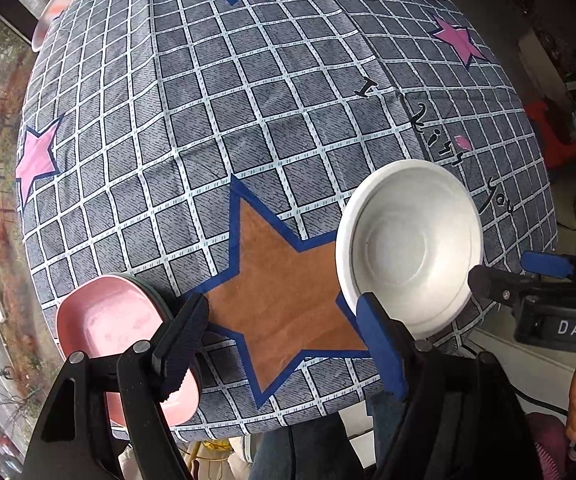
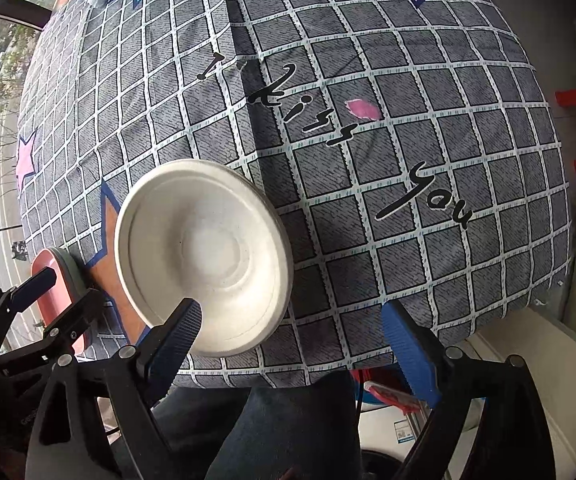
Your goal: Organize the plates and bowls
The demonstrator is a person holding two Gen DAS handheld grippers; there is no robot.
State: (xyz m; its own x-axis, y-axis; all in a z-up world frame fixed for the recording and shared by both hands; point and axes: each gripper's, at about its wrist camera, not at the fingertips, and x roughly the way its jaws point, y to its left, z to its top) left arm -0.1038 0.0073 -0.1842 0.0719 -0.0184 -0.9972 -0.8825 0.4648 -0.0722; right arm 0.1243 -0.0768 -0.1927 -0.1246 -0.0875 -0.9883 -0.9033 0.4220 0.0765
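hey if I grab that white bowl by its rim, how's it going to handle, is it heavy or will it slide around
The white bowl looks like thin moulded pulp with a matte finish, so probably light and not slippery. Its rim appears thin, so it may flex under a hard pinch. It sits on a soft tablecloth near the edge, so a push could slide or tip it off.

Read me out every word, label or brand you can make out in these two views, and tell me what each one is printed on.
"I kiss you" in black script, printed on the checked tablecloth.
"DAS" in white letters, on the body of the right gripper as seen from the left wrist view; it may be part of a longer word that is cut off.
A small label on something below the table edge: too small and blurred to read.
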